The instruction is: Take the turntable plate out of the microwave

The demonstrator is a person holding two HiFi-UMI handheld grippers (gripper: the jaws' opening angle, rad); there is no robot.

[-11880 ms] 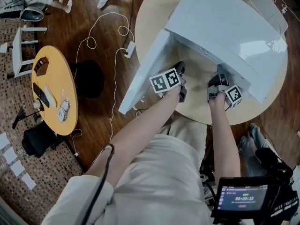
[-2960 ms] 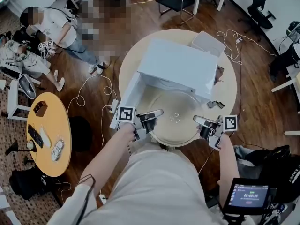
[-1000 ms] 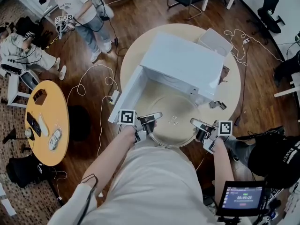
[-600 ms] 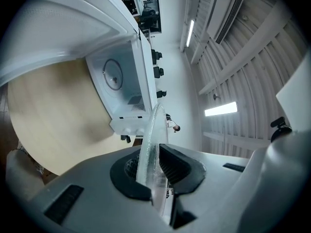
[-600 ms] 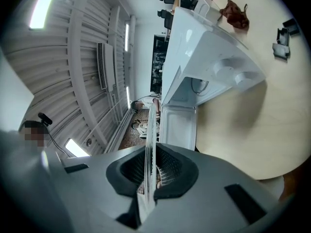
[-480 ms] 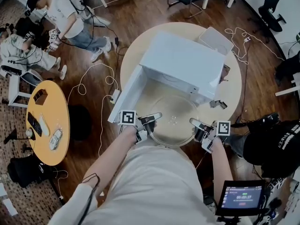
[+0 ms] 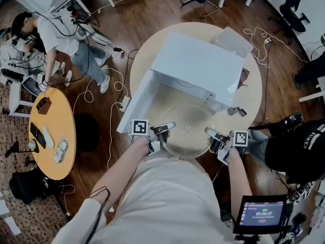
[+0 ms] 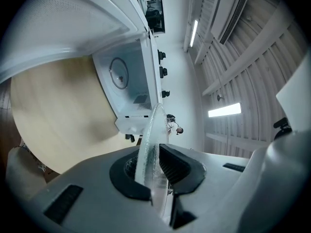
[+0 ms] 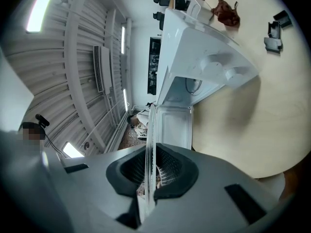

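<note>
The clear glass turntable plate (image 7: 188, 130) is outside the white microwave (image 7: 195, 65), held level over the round table's near edge. My left gripper (image 7: 164, 128) is shut on the plate's left rim and my right gripper (image 7: 209, 133) on its right rim. In the left gripper view the plate (image 8: 149, 144) stands edge-on between the dark pads (image 8: 176, 165) of the left gripper (image 8: 153, 168). The right gripper view shows the thin rim (image 9: 151, 140) clamped in the right gripper (image 9: 151, 173). The microwave door (image 7: 135, 105) hangs open to the left.
A white tray (image 7: 232, 41) and small dark parts (image 7: 234, 111) lie on the round table (image 7: 253, 93) right of the microwave. A yellow side table (image 7: 51, 131) stands at the left, with people (image 7: 56, 32) and floor cables (image 7: 114, 93) beyond. A monitor (image 7: 261, 212) is at bottom right.
Long before, both grippers reached into the microwave; since then the plate has come out. Over the last second the plate and grippers sank slightly. The person at the left walked on.
</note>
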